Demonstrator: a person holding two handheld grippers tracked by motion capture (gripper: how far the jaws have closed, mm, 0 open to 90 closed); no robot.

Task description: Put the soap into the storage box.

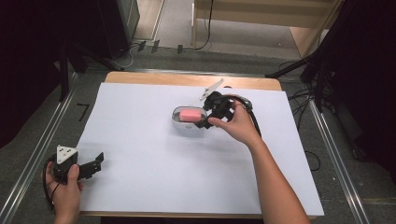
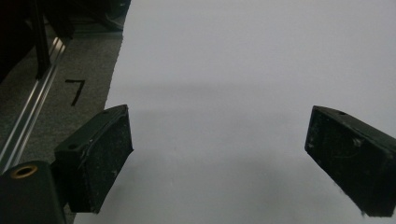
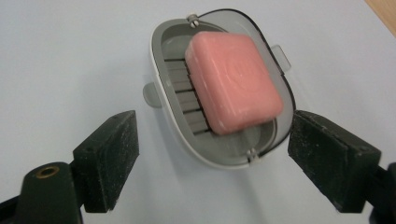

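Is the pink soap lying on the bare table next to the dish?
No, the pink soap sits inside the grey soap dish, resting on its slatted insert.

In the high view, the right hand-held gripper (image 1: 204,122) hides the soap dish's (image 1: 180,125) near end.

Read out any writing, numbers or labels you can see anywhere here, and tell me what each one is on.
"7": a black numeral marked on the grey floor left of the table, beside the metal rail.
The pink soap in the grey soap dish bears a round embossed stamp, too blurred to read.
Nothing else readable.
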